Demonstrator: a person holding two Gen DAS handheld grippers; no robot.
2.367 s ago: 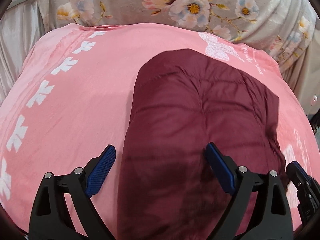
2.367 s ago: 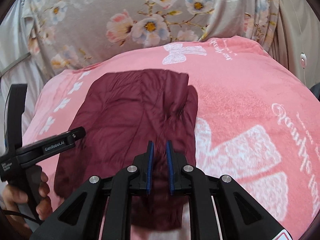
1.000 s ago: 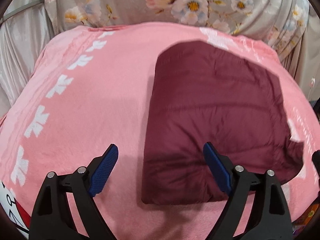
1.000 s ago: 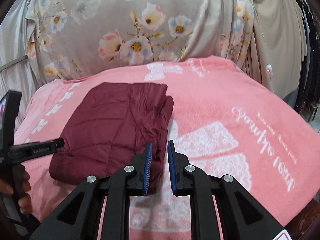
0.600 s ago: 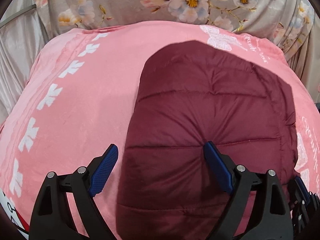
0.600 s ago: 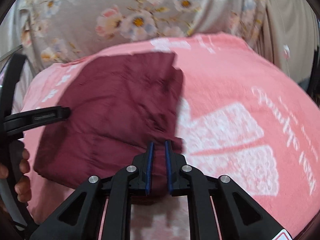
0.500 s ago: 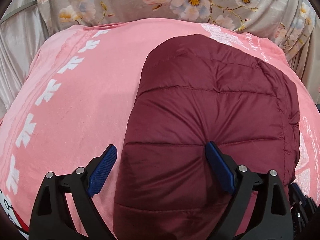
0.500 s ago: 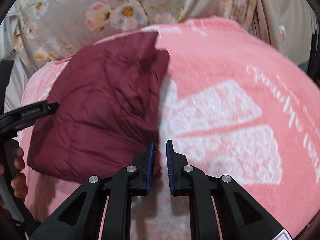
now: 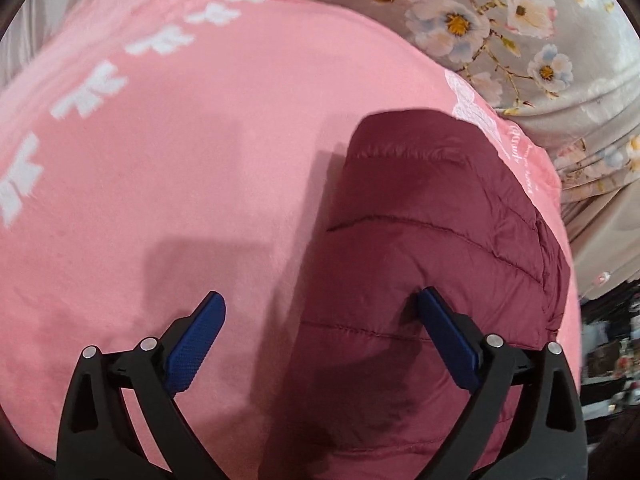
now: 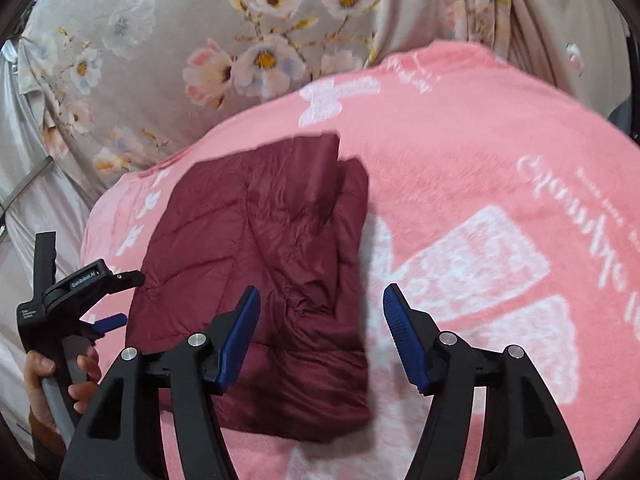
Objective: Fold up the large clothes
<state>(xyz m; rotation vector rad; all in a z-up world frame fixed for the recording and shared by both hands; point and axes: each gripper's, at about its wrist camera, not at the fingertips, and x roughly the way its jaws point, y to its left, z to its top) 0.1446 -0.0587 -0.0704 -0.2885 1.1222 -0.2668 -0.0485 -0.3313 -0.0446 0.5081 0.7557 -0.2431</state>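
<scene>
- Both grippers were over one dark red puffy jacket (image 10: 264, 264), which lay folded flat on one pink blanket (image 10: 460, 152).
- Left gripper (image 9: 320, 324) had its jaws spread very wide and still opening. One blue pad (image 9: 196, 340) hung over the pink blanket, and the other sat on or just above the jacket; I cannot tell if it touched.
- Right gripper (image 10: 320, 328) had its jaws opening too. The right edge of the jacket lay below the gap, but the two blue pads did not press on it.
- One hand (image 10: 60, 384) held the left gripper's handle at the jacket's left edge.
- White bow shapes (image 9: 86, 98) ran in a row along the blanket.
- One grey cloth with flowers (image 10: 240, 32) hung behind the blanket.
</scene>
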